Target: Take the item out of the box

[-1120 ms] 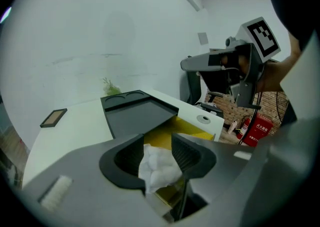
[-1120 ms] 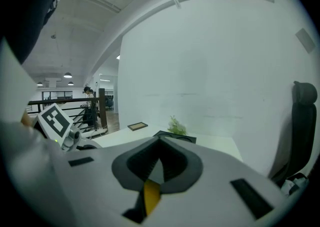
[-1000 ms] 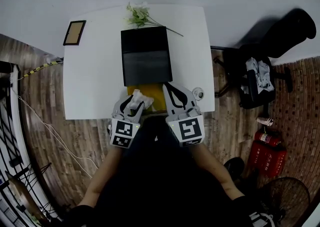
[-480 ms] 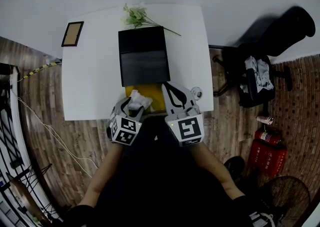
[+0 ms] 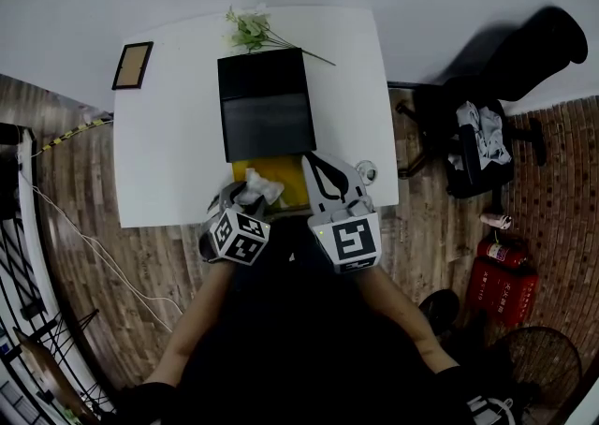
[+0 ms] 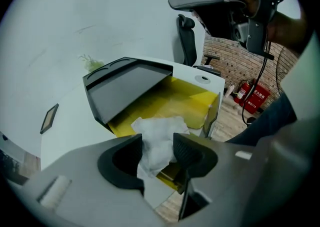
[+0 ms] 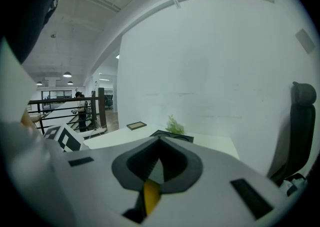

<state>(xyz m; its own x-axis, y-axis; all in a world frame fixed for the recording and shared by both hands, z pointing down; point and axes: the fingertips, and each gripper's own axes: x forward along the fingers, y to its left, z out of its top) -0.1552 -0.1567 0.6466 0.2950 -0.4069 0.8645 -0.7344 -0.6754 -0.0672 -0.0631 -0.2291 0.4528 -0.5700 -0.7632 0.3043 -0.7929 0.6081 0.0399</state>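
Left gripper point(image 6: 157, 147): closing on the white crumpled paper point(image 6: 159, 131), with the wad filling the gap and touching both pads; hold judged light.
Right gripper point(image 7: 159, 146): closed tip to tip, pinching a sliver of the yellow liner point(image 6: 170, 103) low in the gap, at the liner's right side.
Item: at the near left of the yellow liner, bunched up between the left jaws, with its lower tail trailing down past the liner's near lip; not yet clear of the box point(image 5: 267, 105).
Box: black lid tilted open toward the far side, yellow part reaching the near edge of the white table point(image 5: 168, 152).
Slip: likely from pads catching only a loose outer fold, leaving the wad to drop back onto the liner or over the table's near edge to the floor.
Tear: possible with thin paper pulled hard while snagged on the near lip.
Box shift: possible from a drag toward the near side, given so little table left there; less likely with the right pinch kept firm.
Clash: two grippers close together over one small opening, so knocking of jaws on a careless lift.
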